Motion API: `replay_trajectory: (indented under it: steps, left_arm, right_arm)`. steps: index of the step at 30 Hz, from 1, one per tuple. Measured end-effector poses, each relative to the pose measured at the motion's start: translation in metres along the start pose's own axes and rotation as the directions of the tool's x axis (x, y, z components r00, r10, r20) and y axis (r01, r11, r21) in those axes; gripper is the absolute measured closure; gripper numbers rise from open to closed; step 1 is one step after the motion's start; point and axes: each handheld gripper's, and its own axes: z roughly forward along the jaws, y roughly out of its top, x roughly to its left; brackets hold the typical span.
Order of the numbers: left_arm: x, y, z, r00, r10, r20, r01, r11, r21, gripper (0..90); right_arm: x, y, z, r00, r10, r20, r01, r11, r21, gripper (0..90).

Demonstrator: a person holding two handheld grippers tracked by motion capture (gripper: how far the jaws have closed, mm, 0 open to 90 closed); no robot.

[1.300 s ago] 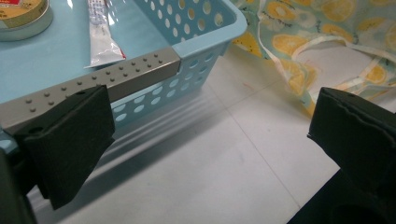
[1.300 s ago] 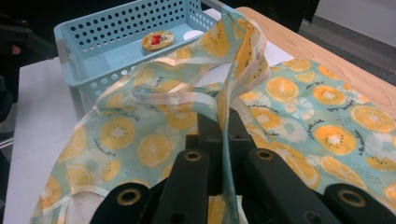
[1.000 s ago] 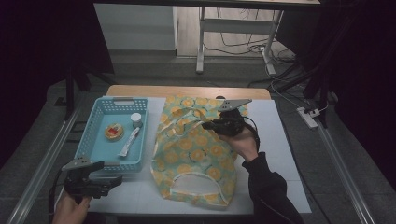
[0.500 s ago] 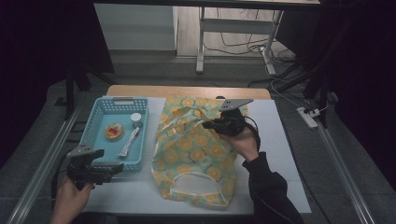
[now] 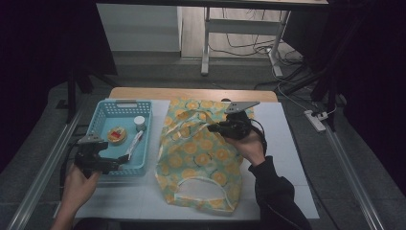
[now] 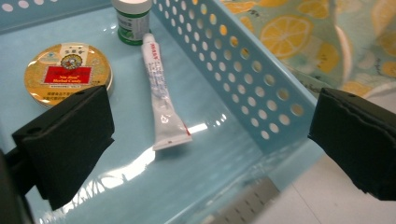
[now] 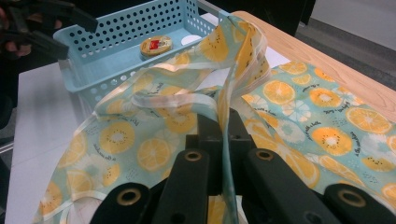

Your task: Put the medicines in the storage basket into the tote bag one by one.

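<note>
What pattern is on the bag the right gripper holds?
Orange and yellow citrus slices on pale green bag, clearest in the right gripper view.

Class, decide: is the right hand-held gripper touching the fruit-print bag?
Touching. In the right gripper view, the right hand-held gripper has its jaws shut on a fold of the fruit-print bag, lifting it off the table.

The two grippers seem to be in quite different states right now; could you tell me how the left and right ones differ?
The left gripper is open, its jaws wide apart and holding nothing, while the right gripper is shut on the fruit-print bag. The left gripper hovers at the near end of the blue basket, aimed at the white tube; the right gripper lifts the bag's edge above the table. Both are hand-held with black jaws.
</note>
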Motion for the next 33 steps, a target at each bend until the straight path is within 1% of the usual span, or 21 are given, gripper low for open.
replay_trajectory:
  steps: [7, 12, 17, 21, 22, 24, 26, 29, 33]
  left_arm:
    - [0.01, 0.014, 0.01, 0.9995, -0.016, -0.027, 0.016, 0.9997, 0.016, 0.4]
    - [0.019, 0.021, 0.018, 0.9991, -0.008, -0.041, 0.01, 0.9994, 0.032, 0.5]
    - [0.027, 0.026, 0.025, 0.9984, -0.01, -0.055, 0.013, 0.999, 0.043, 0.6]
    - [0.032, 0.03, 0.028, 0.9982, -0.015, -0.058, 0.018, 0.9988, 0.046, 0.7]
    - [0.033, 0.032, 0.03, 0.9981, -0.021, -0.058, 0.024, 0.998, 0.058, 0.9]
    - [0.036, 0.036, 0.031, 0.9977, -0.011, -0.068, 0.015, 0.9977, 0.066, 1.0]
    - [0.038, 0.039, 0.034, 0.9971, -0.011, -0.076, 0.017, 0.9974, 0.071, 1.1]
    - [0.041, 0.044, 0.04, 0.9968, -0.013, -0.078, 0.019, 0.9967, 0.079, 1.0]
    - [0.046, 0.048, 0.049, 0.9954, -0.013, -0.094, 0.023, 0.994, 0.106, 0.7]
  right_arm:
    - [0.001, 0.001, 0.0, 1.0, -0.002, 0.004, 0.002, 1.0, -0.003, 89.6]
    - [0.001, 0.001, -0.001, 1.0, -0.005, 0.003, 0.005, 1.0, -0.007, 89.5]
    - [0.0, 0.001, -0.001, 1.0, -0.005, 0.006, 0.006, 1.0, -0.003, 89.5]
    - [0.001, 0.001, -0.001, 0.9999, -0.008, 0.007, 0.008, 1.0, -0.002, 89.5]
    - [0.001, 0.001, 0.0, 0.9999, -0.01, 0.006, 0.01, 1.0, -0.001, 89.5]
    - [0.001, 0.001, 0.0, 0.9999, -0.011, 0.006, 0.011, 1.0, 0.001, 89.5]
    - [0.002, 0.001, 0.0, 0.9999, -0.011, 0.007, 0.011, 1.0, 0.0, 89.5]
    - [0.002, 0.001, 0.0, 0.9999, -0.013, 0.008, 0.013, 1.0, 0.0, 89.5]
    - [0.002, 0.001, -0.001, 0.9998, -0.015, 0.01, 0.015, 1.0, -0.001, 89.5]
